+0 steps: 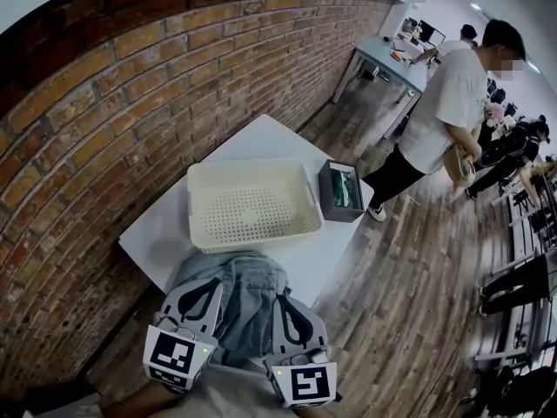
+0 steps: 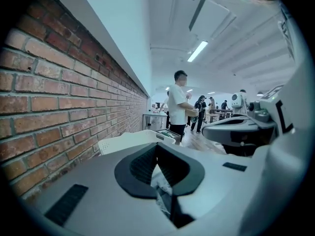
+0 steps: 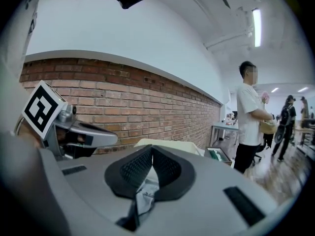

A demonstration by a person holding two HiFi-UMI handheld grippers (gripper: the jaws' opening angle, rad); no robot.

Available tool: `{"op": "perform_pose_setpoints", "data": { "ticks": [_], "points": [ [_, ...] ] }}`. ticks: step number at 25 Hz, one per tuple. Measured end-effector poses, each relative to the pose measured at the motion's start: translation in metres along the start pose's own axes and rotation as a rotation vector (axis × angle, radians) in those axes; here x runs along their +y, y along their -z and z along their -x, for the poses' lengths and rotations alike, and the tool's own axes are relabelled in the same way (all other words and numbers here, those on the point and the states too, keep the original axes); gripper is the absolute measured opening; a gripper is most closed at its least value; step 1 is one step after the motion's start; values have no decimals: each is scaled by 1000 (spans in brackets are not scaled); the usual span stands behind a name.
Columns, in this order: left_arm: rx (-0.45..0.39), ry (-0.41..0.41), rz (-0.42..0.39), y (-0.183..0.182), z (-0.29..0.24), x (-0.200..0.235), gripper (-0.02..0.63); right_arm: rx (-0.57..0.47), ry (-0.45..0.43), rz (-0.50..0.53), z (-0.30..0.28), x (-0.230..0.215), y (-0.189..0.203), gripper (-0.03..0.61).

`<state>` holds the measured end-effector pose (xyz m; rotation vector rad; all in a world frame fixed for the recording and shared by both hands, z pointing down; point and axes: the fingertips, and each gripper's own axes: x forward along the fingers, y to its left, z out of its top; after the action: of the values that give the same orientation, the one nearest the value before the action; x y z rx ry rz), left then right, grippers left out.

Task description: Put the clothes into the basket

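A light-blue denim garment (image 1: 239, 290) hangs bunched over the near edge of the white table (image 1: 157, 238). Both grippers are shut on it. My left gripper (image 1: 202, 299) pinches its left side and my right gripper (image 1: 294, 319) its right side. In the left gripper view a fold of the cloth (image 2: 161, 187) sits pinched between the jaws of the left gripper (image 2: 156, 152). The right gripper view shows the same, with cloth (image 3: 144, 196) caught in the right gripper (image 3: 151, 156). The cream perforated basket (image 1: 202, 184) lies empty on the table just beyond the garment.
A small grey box (image 1: 329, 192) with green contents stands right of the basket. A brick wall (image 1: 104, 111) runs along the left. A person in a white shirt (image 1: 448, 103) stands on the wooden floor at the right, and a desk (image 1: 390, 57) stands farther back.
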<state>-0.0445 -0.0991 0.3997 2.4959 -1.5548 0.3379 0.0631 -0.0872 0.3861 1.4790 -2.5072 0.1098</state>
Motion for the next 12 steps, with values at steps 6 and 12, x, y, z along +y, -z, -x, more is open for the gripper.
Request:
{"op": "perform_pose_setpoints", "data": {
  "ticks": [6, 12],
  "points": [
    [12, 44, 36, 20, -6, 11, 8, 38, 24, 1, -6, -3, 16, 8],
    [89, 79, 78, 53, -13, 25, 12, 68, 8, -20, -9, -9, 35, 19]
  ]
}}
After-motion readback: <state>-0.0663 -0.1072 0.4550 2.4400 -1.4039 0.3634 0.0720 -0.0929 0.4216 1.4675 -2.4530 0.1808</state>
